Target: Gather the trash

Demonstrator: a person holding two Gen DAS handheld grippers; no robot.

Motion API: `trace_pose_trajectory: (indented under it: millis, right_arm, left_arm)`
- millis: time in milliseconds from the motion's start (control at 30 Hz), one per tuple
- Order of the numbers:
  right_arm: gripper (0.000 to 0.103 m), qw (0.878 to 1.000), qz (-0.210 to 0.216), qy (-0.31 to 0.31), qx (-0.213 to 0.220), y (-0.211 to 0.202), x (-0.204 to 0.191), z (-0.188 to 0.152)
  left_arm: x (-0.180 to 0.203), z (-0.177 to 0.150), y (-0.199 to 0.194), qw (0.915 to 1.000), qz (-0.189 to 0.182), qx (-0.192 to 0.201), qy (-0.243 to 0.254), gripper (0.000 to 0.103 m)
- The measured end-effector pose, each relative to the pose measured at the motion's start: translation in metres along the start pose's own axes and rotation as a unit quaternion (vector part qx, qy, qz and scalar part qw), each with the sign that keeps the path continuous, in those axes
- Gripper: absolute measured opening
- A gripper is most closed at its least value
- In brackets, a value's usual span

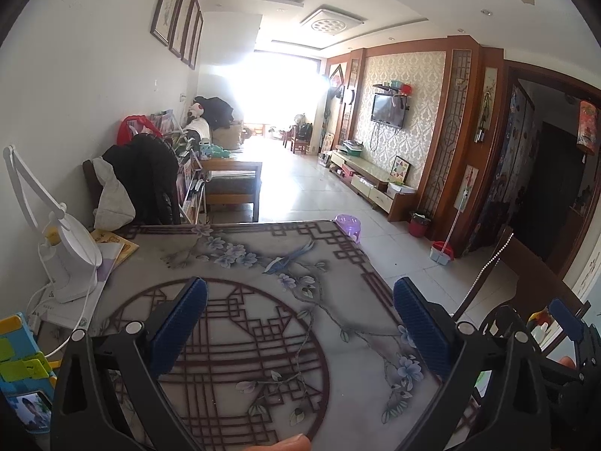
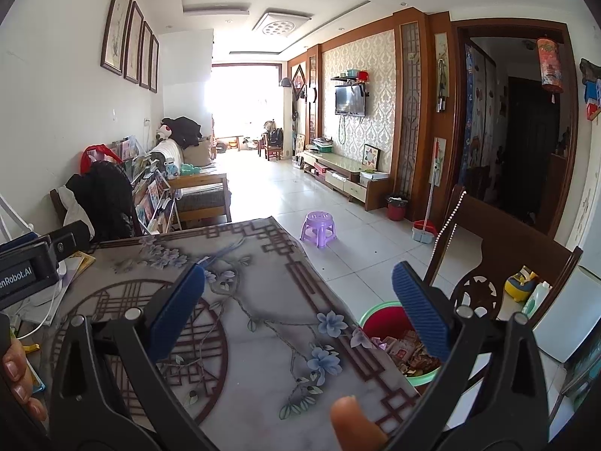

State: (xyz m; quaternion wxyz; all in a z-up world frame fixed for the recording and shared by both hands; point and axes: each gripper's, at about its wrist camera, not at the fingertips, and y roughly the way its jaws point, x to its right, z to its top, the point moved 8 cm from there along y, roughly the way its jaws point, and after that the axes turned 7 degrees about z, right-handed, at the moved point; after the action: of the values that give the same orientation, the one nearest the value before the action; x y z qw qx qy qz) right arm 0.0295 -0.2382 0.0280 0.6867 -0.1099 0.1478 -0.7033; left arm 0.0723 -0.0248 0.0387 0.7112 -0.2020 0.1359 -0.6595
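sitting off the table's right edge, low down by the chair, is the trash bin: red inside w/ a green rim, holding wrappers in a heap. right gripper hangs above the table, tongs wide apart, nothing between them; its right finger overlaps the bin in the right wrist view, can't tell if it touches. left gripper also over the table, tongs wide apart, nothing in them, only the patterned cloth w/ flowers and lattice under it. a fingertip shows at the bottom of the right wrist view.

wooden chair stands just right of the bin, a string of beads hanging on its back. far left of the table: white desk lamp, books, a colourful stand w/ a phone near it. beyond the table on the floor, a purple stool; further right a red bucket and a dustpan near the tv cabinet. tv on the wall, sofa along the left.
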Motion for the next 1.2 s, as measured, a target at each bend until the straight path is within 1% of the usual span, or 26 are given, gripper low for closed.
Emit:
trace_pose_trajectory:
  millis: [467, 1200]
  right_arm:
    - [0.098, 1.000, 0.005, 0.010, -0.022, 0.0027, 0.0013, -0.0053]
    - [0.098, 0.999, 0.006, 0.012, -0.032, 0.0041, 0.0004, -0.0087]
  left_arm:
    - [-0.0044, -0.0010, 0.0016, 0.9999, 0.002, -0.009, -0.007, 0.095]
    - [-0.0061, -0.0006, 0.0017, 0.9999, 0.001, -0.012, -0.008, 0.095]
